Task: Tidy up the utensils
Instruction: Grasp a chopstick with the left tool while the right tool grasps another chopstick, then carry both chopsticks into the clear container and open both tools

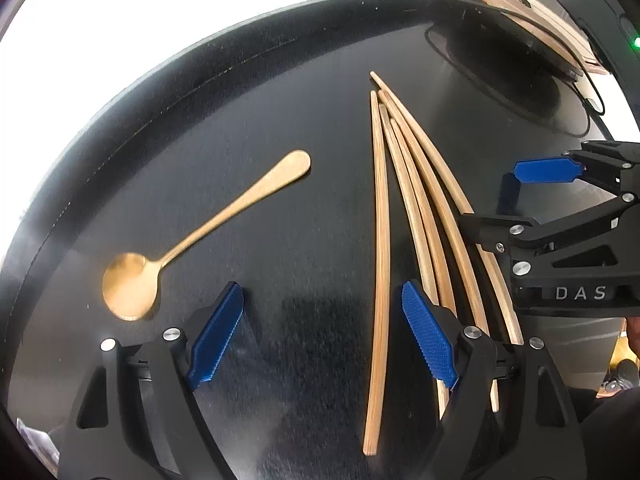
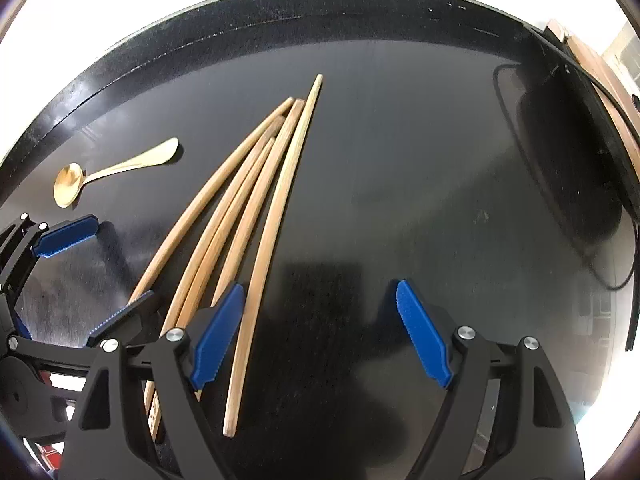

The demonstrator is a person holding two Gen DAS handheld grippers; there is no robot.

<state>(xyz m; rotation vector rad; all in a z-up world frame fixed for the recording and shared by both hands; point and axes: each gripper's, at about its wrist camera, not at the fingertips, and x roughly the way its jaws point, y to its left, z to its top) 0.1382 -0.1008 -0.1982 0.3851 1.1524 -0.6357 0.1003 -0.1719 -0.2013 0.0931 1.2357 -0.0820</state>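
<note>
**Both grippers hover wide open over the chopsticks**

A bundle of wooden chopsticks [image 1: 404, 184] lies fanned out on the black worktop [image 1: 280, 80], the tips close together at the far end and the near ends spread apart. One stick [image 1: 378, 260] lies slightly apart from the rest on the spoon side. A gold spoon [image 1: 192, 236] rests well to the left of the chopsticks, bowl toward the camera, handle angled away toward them.

The left gripper [image 1: 322, 336] points down at the worktop just left of the bundle; its jaws stand wide apart and hold nothing, with the lone stick running up between its blue pads [image 1: 216, 336]. The right gripper [image 2: 320, 332] hangs on the opposite side of the chopsticks, jaws likewise wide and empty, with only bare worktop between them; its left pad sits over the near ends of the sticks.

Far to the right of the chopsticks, at the worktop's edge, a black round base [image 1: 516, 60] with a cable sits beside a wooden board [image 1: 532, 16].
</note>
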